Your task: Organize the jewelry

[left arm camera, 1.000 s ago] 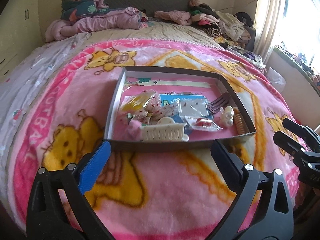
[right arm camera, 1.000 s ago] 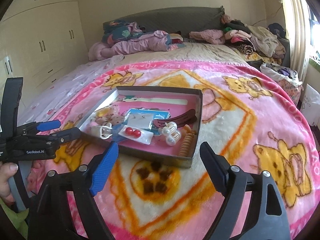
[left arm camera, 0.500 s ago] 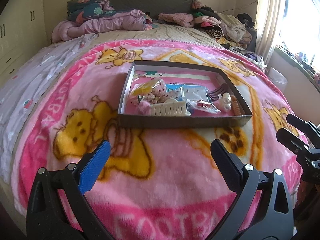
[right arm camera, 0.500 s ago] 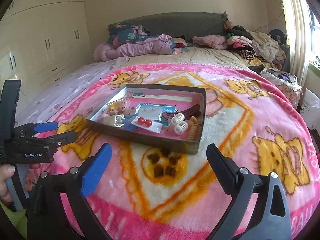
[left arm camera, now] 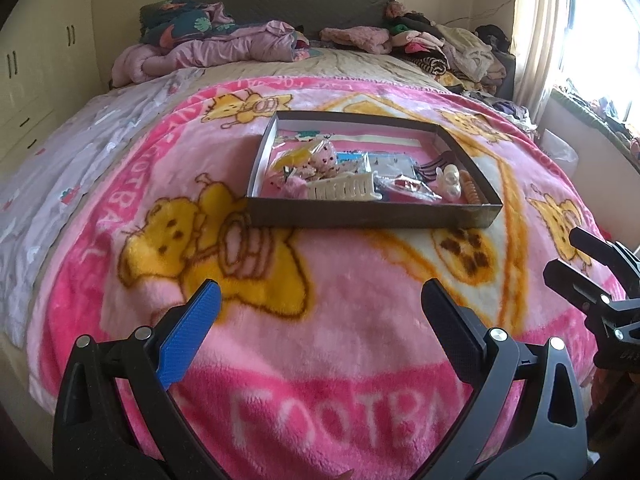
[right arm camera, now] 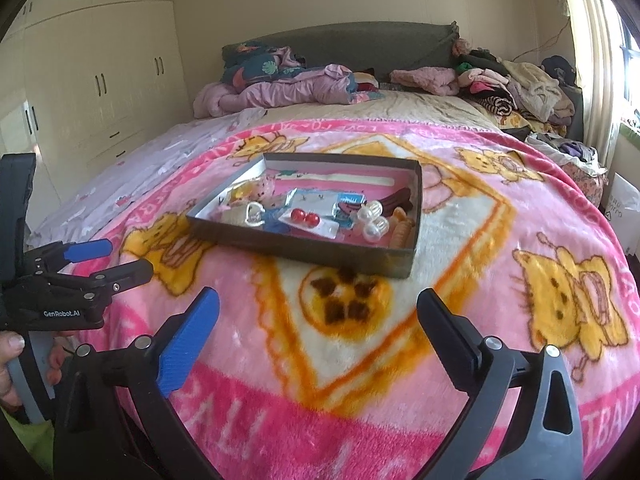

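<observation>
**Both tongs empty and held back from the jewelry tray**

You held both grippers low over the near edge of the pink blanket point(left arm camera: 328, 320), well apart from the tray point(left arm camera: 372, 214) that sat mid-bed. Your left gripper point(left arm camera: 320, 304) stood with its fingers spread wide and nothing between them; your right gripper point(right arm camera: 318, 310) was spread the same way, also empty. In the right wrist view, your hand point(right arm camera: 16, 364) wrapped the left gripper's handle at the frame's edge.

All the jewelry lay inside the tray: a white comb clip point(left arm camera: 346, 190) against the near wall, a carded pair of red earrings point(right arm camera: 306, 218), pearl-like clips point(right arm camera: 374, 222) and an orange coil point(right arm camera: 402, 228) toward the right end, a dark clip point(right arm camera: 394, 202) behind them, packets heaped at the left. Nothing lay loose on the blanket.

I judge this fitted either a tray awaiting sorting or one just filled; the pictures did not settle which, so no particular reach was called for.
</observation>
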`<state>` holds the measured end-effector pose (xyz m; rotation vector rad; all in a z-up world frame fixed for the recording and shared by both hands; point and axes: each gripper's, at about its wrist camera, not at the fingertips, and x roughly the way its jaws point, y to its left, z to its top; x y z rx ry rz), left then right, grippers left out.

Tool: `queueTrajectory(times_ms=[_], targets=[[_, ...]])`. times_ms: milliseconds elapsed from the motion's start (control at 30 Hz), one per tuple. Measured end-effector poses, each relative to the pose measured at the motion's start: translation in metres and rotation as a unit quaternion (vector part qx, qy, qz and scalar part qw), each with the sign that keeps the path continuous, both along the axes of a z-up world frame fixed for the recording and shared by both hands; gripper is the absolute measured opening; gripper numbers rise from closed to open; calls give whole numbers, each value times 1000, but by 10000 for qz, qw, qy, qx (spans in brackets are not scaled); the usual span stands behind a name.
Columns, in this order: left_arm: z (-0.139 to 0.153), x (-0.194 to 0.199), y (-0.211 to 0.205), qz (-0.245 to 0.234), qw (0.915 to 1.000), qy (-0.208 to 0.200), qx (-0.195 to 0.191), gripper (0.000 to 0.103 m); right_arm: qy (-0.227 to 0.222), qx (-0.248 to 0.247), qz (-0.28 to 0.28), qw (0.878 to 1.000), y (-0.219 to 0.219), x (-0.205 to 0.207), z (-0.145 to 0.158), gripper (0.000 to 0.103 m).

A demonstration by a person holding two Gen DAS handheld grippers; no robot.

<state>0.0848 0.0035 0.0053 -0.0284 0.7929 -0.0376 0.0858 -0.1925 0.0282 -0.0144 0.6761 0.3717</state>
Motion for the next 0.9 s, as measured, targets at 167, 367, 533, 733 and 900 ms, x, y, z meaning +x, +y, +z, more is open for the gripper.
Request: queueTrajectory(times_ms=[167,367,533,733,900], targets=[[-6,-5,2,38,10000,25,-12,92,45,21,-30,10000,-1,-6,-9,97],[-11,-11,2,57,10000,19,-50,92,-15,52,-39,10000,-1,-14,-14,97],[-14,-13,1,94,9999,47,-30,92,32,62,-38,10000,0,-16,-17,97],[-14,-15,1,123,9999,45,-20,92,69,66,-20,10000,2,-17,-19,97],[-14,-15,1,141,9999,20,-3,92,91,59,-17,9999,3,-16,-20,97]])
